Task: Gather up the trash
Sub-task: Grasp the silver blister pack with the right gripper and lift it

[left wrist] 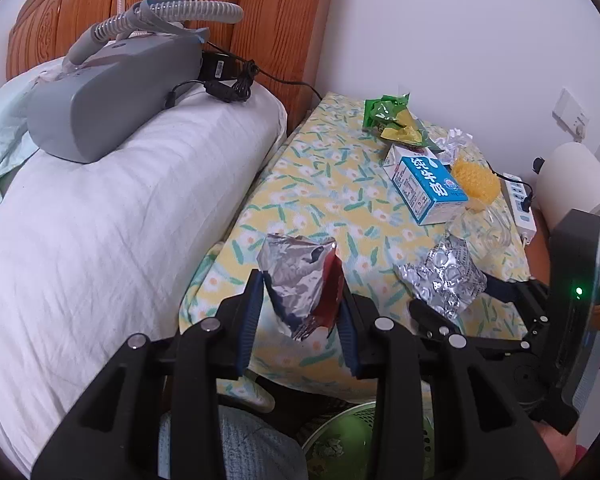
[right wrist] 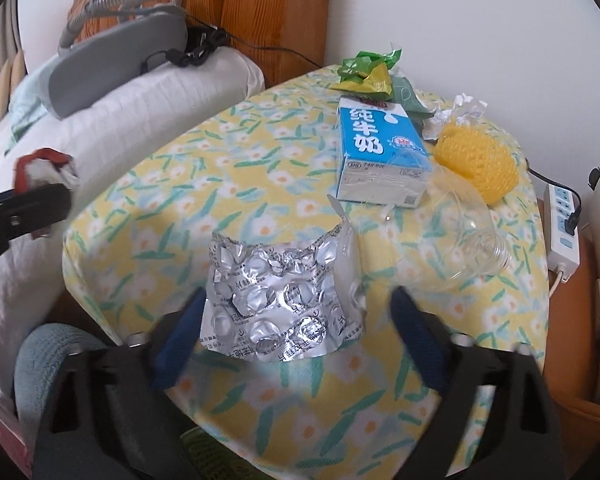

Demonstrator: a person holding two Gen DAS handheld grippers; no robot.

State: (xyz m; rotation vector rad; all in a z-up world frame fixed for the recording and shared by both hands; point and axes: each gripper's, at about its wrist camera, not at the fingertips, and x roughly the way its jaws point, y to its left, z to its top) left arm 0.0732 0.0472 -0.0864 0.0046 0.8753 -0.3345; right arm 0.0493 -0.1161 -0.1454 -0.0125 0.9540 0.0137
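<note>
While left tongs clench foil wrapper, right tongs gape around blister pack.

Upper left: grey machine with ribbed hose sits on white pillow, black cable bundled beside it, wooden headboard behind. Centre: bench under floral cloth. Right edge: white power strip, plug inserted. White wall behind.

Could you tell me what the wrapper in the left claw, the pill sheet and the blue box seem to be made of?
Wrapper: crinkled metallic foil, shiny silver inside, red outside. Pill sheet: aluminium foil, probably over plastic, with burst bubbles. Blue box: printed coated cardboard, with sharp folded edges.
</note>
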